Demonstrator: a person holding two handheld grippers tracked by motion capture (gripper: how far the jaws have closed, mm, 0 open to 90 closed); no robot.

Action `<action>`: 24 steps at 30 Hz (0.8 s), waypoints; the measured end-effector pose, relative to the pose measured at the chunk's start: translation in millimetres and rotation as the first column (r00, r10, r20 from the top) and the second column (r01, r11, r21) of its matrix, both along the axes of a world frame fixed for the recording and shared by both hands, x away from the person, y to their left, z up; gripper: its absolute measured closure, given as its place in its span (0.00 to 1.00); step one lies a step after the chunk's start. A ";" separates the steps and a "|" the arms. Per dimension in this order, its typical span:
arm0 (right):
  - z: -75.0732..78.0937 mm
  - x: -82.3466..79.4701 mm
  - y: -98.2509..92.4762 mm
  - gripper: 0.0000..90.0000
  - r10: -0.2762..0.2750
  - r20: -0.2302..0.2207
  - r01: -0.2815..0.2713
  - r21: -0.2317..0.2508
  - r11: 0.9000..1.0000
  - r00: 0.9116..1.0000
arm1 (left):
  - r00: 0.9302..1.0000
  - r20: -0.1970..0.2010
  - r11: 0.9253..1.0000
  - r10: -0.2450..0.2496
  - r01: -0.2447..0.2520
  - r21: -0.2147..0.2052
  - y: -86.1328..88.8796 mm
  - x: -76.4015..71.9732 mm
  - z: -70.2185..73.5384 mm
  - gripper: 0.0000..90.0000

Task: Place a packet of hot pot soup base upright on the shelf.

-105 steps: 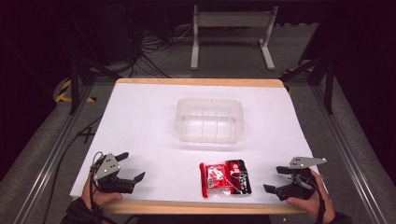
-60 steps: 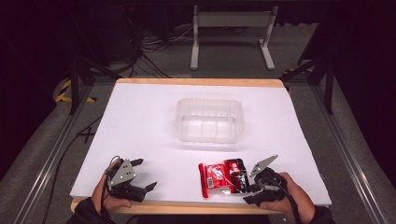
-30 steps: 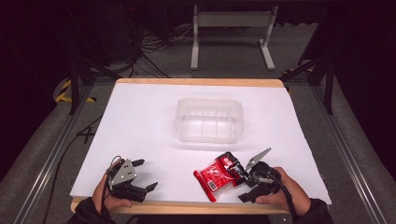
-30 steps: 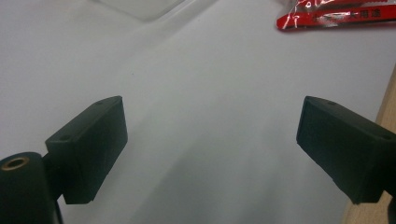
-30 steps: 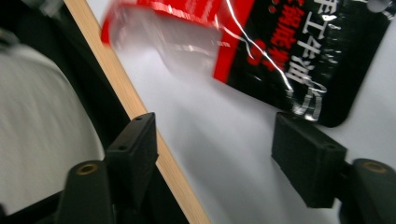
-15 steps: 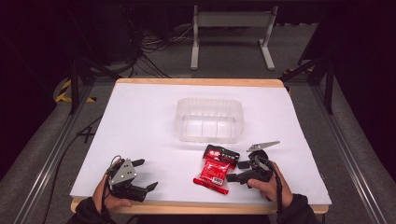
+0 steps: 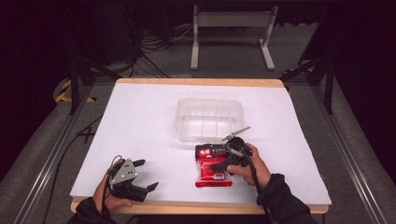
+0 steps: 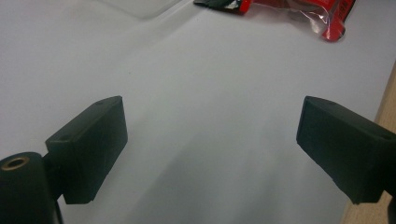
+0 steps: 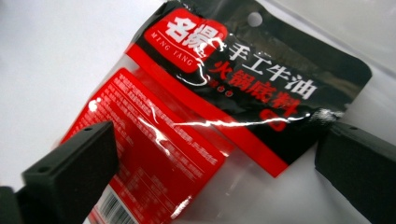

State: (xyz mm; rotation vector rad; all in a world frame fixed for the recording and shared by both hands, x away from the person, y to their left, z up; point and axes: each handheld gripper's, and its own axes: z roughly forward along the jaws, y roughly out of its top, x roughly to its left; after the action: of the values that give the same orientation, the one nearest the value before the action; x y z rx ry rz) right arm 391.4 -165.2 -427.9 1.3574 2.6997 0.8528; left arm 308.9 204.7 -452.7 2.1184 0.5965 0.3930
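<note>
Just dragged the shiny red-and-black plastic sauce packet (image 7: pixel 213 164) up beside the clear plastic tub (image 7: pixel 210 119) on the white desk (image 7: pixel 140 121). Right gripper (image 7: pixel 223 157) just spread wide, straddling it, not pinching; left gripper (image 7: pixel 145 175) idle, wide too. Looks like regripping for the tub.

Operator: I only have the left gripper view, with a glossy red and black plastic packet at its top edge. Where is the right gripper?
Observer: The right gripper hangs directly over that red and black packet, held in the person's hand.
Operator: Is it gripping the packet?
Observer: No. Its jaws have just been opening and stand wide, one on either side of the packet, with the pads not pressing on it.
Operator: What lies beyond it?
Observer: A clear plastic tub, open side up, just past the packet's far end.
</note>
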 end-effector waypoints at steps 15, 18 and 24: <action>0.0 0.4 1.2 0.38 0.118 0.023 -0.120 0.144 0.982 0.993 | 1.000 -0.003 1.000 0.002 -0.002 0.003 -0.6 1.5 -0.4 0.11; 0.7 1.9 0.9 0.50 0.124 0.027 -0.126 0.171 0.977 0.992 | 1.000 -0.007 1.000 0.007 -0.007 -0.005 0.2 1.3 -0.1 0.11; 1.1 3.4 -4.7 0.68 0.134 0.025 -0.136 0.245 0.960 0.991 | 1.000 -0.007 1.000 0.016 -0.016 -0.015 3.3 2.8 -0.8 0.11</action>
State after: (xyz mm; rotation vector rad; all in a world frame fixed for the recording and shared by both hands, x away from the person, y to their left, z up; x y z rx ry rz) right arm 394.7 -169.9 -426.8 1.2096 2.7818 1.2403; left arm 311.7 208.0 -453.5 2.1030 0.6194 0.3891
